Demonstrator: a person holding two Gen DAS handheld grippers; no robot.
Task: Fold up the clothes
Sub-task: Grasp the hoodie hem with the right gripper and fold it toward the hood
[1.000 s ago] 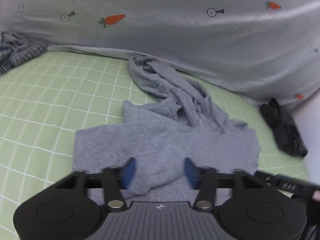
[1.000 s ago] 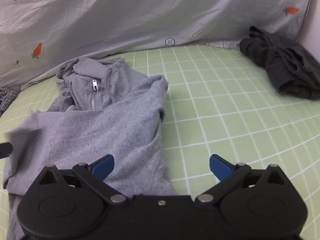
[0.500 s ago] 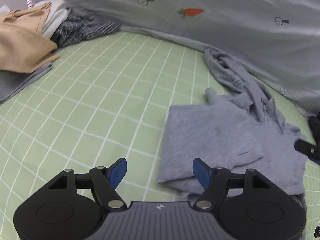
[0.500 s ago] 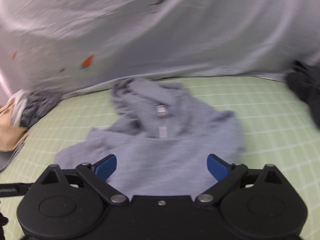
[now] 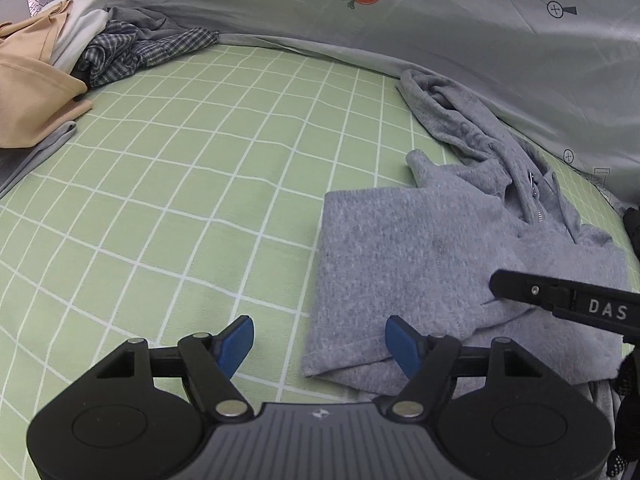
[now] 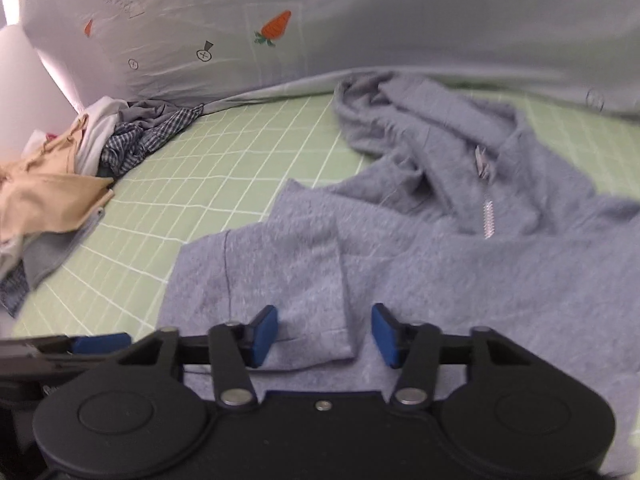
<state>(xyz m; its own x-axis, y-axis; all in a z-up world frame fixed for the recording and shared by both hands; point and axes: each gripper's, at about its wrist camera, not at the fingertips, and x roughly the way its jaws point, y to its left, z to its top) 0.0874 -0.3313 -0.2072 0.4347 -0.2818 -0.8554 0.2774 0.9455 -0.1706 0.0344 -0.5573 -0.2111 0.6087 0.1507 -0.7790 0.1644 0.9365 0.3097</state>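
Right claw narrowed, over grey hoodie

Open green sheet left of hoodie; clothes pile blocks far-left corner; quilt walls back.

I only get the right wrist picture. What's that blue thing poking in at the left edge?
Observer: It is a finger of the left gripper. In the left wrist view its fingers are open, one over the green sheet and one over the hoodie.
Visitor: Is there any clothing beyond the hoodie's right side?
Observer: Yes, a dark garment shows at the right edge of the left wrist view.
Visitor: Does my own gripper show up there?
Observer: Only one black finger of the right gripper shows there. It is lettered DAS and reaches in over the hoodie's lower right part.
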